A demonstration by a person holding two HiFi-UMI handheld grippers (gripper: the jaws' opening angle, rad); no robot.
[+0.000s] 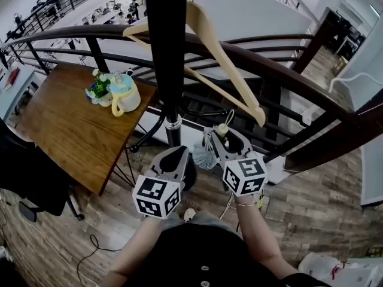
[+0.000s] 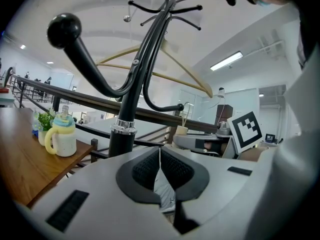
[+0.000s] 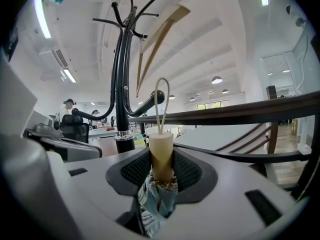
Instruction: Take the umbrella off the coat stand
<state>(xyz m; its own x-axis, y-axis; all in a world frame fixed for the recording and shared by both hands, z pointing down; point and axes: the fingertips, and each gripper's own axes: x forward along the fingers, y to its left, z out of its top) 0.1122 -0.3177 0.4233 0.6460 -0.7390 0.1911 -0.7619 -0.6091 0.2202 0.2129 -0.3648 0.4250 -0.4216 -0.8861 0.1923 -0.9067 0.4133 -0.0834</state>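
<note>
Head view: left gripper [image 1: 175,154] close by the coat stand [image 1: 167,58] pole. Right gripper [image 1: 223,135] is just right of it, carrying the umbrella [image 1: 205,154].
Left gripper view: fingers [image 2: 145,168] pressed together, nothing between.
Right gripper view: fingers partly apart, clamped on the umbrella's cream handle [image 3: 161,149]; blue canopy hangs below, strap loop up.

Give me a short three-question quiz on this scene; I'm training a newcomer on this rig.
1. True or false: the right tongs grip the umbrella by its cream handle.
2. What hangs on the coat stand? A) wooden hanger B) jacket C) hat
3. Fill in: the left tongs are ____ (open/shut).
Key: 1 true; 2 A; 3 shut.
</note>
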